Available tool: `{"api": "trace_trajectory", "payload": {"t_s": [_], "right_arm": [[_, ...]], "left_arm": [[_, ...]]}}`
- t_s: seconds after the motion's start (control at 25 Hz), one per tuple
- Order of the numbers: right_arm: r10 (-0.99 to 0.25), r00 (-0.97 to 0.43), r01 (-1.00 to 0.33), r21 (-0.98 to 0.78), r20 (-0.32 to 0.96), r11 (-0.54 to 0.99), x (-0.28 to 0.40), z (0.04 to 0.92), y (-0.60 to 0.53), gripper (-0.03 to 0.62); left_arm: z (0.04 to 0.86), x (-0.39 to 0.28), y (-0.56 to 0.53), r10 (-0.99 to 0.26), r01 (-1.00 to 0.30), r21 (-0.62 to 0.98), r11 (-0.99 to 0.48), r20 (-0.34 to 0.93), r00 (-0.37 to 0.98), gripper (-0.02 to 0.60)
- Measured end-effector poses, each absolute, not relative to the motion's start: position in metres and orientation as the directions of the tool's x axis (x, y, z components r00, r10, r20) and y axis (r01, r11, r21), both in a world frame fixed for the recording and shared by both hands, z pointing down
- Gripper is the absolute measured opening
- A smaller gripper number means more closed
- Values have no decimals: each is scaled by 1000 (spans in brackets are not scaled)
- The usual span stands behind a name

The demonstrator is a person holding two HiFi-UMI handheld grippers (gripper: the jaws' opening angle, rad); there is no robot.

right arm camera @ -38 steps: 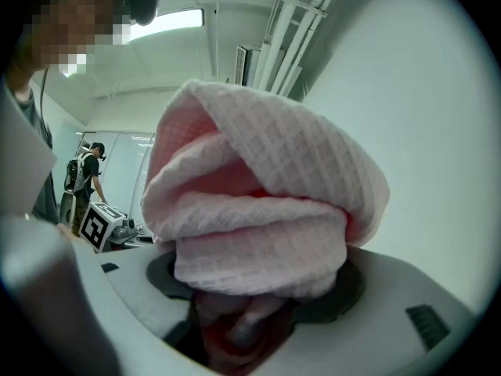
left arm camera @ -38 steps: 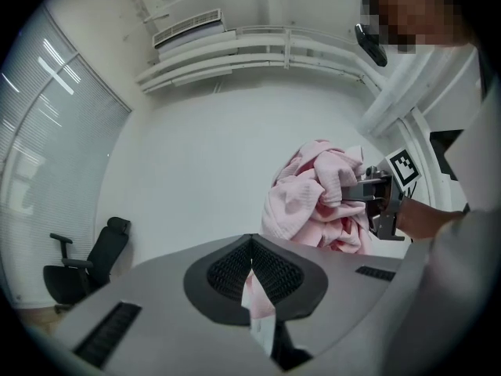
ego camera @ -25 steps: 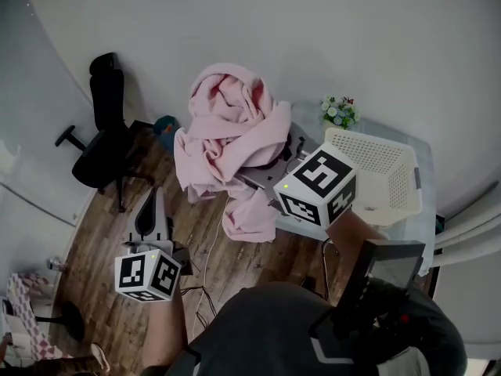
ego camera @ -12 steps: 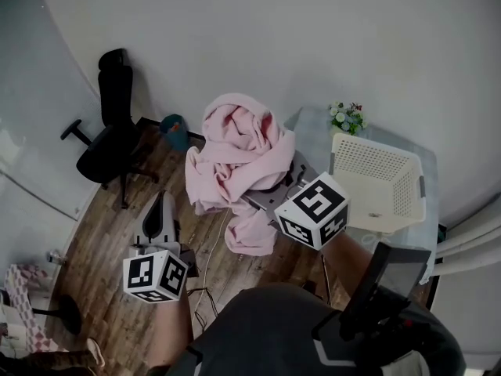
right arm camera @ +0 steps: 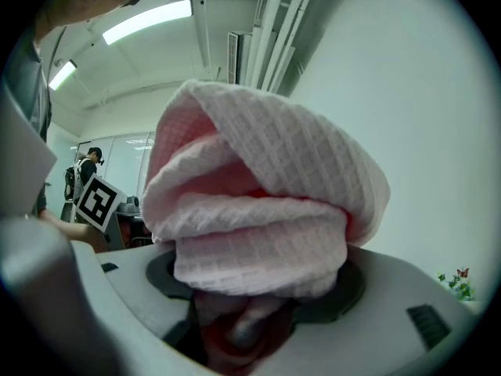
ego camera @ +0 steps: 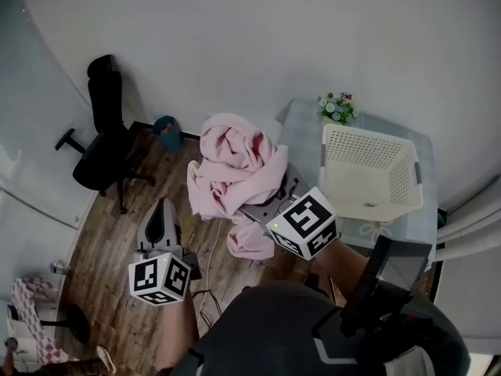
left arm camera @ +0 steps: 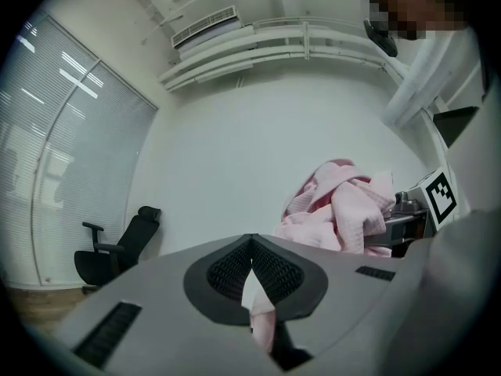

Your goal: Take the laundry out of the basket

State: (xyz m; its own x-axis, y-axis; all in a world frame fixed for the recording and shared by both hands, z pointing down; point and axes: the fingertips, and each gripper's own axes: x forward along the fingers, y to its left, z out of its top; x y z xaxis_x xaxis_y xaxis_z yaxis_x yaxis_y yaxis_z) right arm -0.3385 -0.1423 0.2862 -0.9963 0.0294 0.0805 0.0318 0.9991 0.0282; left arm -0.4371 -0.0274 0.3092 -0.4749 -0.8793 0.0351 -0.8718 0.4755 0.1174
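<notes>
A big pink waffle-weave cloth [ego camera: 235, 167] hangs bunched in the air left of the white laundry basket [ego camera: 368, 135]. The basket stands on a glass table [ego camera: 301, 128], and nothing shows inside it. My right gripper [ego camera: 262, 198] is shut on the cloth, its tips buried in the folds. In the right gripper view a thick wad of the cloth [right arm camera: 266, 210] fills the space between the jaws of that gripper [right arm camera: 258, 288]. My left gripper [ego camera: 161, 210] hovers over the floor, apart from the cloth. Seen in the left gripper view, this gripper [left arm camera: 250, 245] has its pads meeting at the tips.
A black office chair [ego camera: 106, 143] stands at the left on the wooden floor. A teal object [ego camera: 166, 125] sits by the wall. A small pot of flowers [ego camera: 337, 106] is on the table's far corner. Cables [ego camera: 207, 272] trail across the floor below the cloth.
The head view has shifted a little. Both grippers keep about the same places, and the pink cloth stays bunched in the right gripper.
</notes>
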Motion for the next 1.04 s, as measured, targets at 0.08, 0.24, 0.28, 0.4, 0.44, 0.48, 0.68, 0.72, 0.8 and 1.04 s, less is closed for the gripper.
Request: {"api": "trace_trajectory", "payload": {"t_s": [0.08, 0.24, 0.28, 0.4, 0.44, 0.48, 0.68, 0.72, 0.8, 1.04], "right_arm": [[30, -996, 33, 33, 88, 999, -338, 286, -141, 334], [36, -995, 37, 9, 93, 999, -337, 284, -140, 334], [36, -995, 37, 10, 94, 999, -337, 284, -140, 334], [35, -994, 38, 21, 100, 999, -336, 285, -141, 334], [34, -994, 36, 22, 101, 999, -336, 284, -141, 334], [33, -994, 35, 20, 101, 999, -336, 284, -141, 334], [31, -994, 33, 19, 105, 999, -335, 293, -140, 334], [30, -994, 32, 20, 104, 999, -334, 294, -139, 334], [28, -994, 31, 22, 105, 999, -333, 290, -138, 334], [31, -994, 35, 34, 108, 999, -335, 274, -141, 334]], "left_arm": [[307, -435, -32, -882, -874, 120, 470, 39, -469, 11], [305, -434, -36, -885, -877, 120, 465, 44, -463, 11], [306, -434, -37, -886, -878, 121, 464, 44, -462, 11], [306, -434, -38, -887, -878, 125, 461, 46, -459, 11], [305, -434, -38, -888, -879, 126, 460, 47, -458, 11], [305, -434, -39, -888, -879, 127, 459, 47, -457, 11], [312, -434, -37, -887, -878, 129, 461, 48, -459, 11], [313, -434, -36, -888, -878, 129, 460, 48, -458, 11], [311, -432, -35, -888, -879, 132, 459, 49, -456, 11], [300, -433, -36, -889, -878, 137, 458, 52, -456, 11]]}}
